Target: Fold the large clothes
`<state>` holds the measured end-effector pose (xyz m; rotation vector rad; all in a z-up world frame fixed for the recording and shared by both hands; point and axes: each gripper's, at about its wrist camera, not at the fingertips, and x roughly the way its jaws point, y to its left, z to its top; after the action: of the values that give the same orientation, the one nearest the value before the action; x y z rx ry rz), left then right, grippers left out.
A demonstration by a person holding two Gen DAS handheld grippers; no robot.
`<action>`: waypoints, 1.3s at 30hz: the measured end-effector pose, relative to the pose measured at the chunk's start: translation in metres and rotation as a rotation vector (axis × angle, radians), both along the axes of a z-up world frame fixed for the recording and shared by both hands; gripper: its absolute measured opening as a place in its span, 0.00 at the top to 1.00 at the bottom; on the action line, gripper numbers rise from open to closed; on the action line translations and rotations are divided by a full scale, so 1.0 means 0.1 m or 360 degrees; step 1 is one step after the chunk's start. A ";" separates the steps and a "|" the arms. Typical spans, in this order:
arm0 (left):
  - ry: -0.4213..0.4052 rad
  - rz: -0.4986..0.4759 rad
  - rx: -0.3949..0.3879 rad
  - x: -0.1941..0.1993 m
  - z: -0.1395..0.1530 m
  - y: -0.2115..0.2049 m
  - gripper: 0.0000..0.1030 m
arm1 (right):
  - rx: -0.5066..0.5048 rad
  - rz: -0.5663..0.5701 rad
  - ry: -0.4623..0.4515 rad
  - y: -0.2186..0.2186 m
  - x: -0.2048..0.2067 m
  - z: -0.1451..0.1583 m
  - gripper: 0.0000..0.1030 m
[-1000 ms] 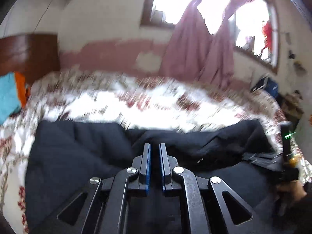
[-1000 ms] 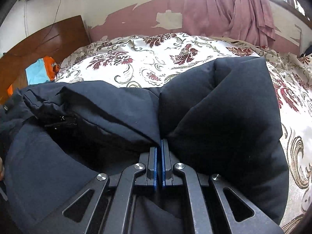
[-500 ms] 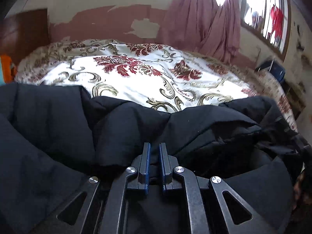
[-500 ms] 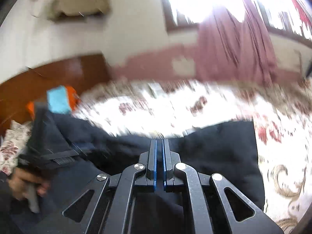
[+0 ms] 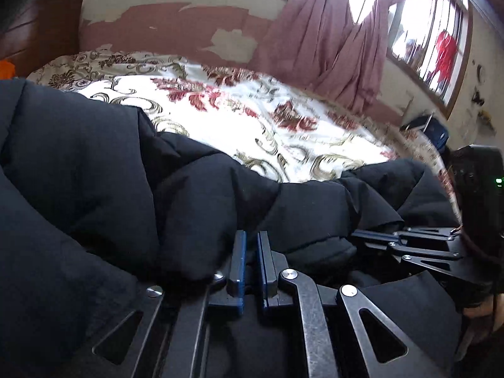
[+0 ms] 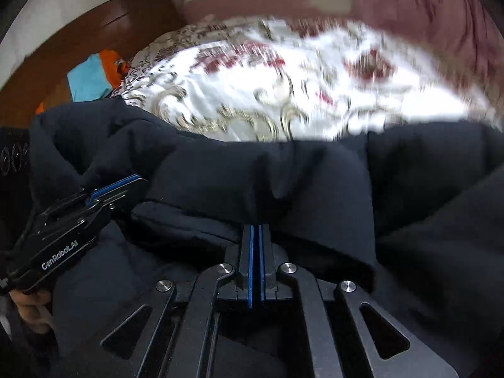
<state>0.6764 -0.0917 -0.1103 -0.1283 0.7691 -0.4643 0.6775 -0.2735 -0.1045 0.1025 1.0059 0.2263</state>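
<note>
The black padded coat (image 5: pixel 94 189) lies bunched along the near edge of the bed (image 5: pixel 252 119), over its flowered bedspread. The left gripper (image 5: pixel 251 245) has its fingers narrowed to a slim gap with dark cloth between them, so it appears to pinch a fold. The right gripper (image 6: pixel 255 236) is closed almost flat on the coat's edge. Both sit close together, side by side. Judging by the lumpy, uneven layers, the fold is only partly made: at least 1 neat fold and the flattening are left.
</note>
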 end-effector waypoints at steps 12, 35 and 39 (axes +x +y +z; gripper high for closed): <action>0.0006 0.0015 0.0158 0.08 -0.09 -0.14 0.96 | -0.0029 -0.0041 -0.0042 0.13 -0.03 -0.23 1.00; 0.0099 -0.0138 0.0045 0.08 -0.16 -0.20 0.96 | -0.0061 -0.0228 -0.0117 -0.12 -0.11 -0.18 1.00; -0.0013 -0.0144 -0.0011 -0.07 -0.07 -0.15 0.96 | 0.0013 -0.0200 -0.0212 -0.12 -0.24 -0.11 0.96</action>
<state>0.6697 -0.1066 -0.1176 -0.0987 0.7677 -0.5532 0.6537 -0.2851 -0.1154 0.1556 0.8630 0.1208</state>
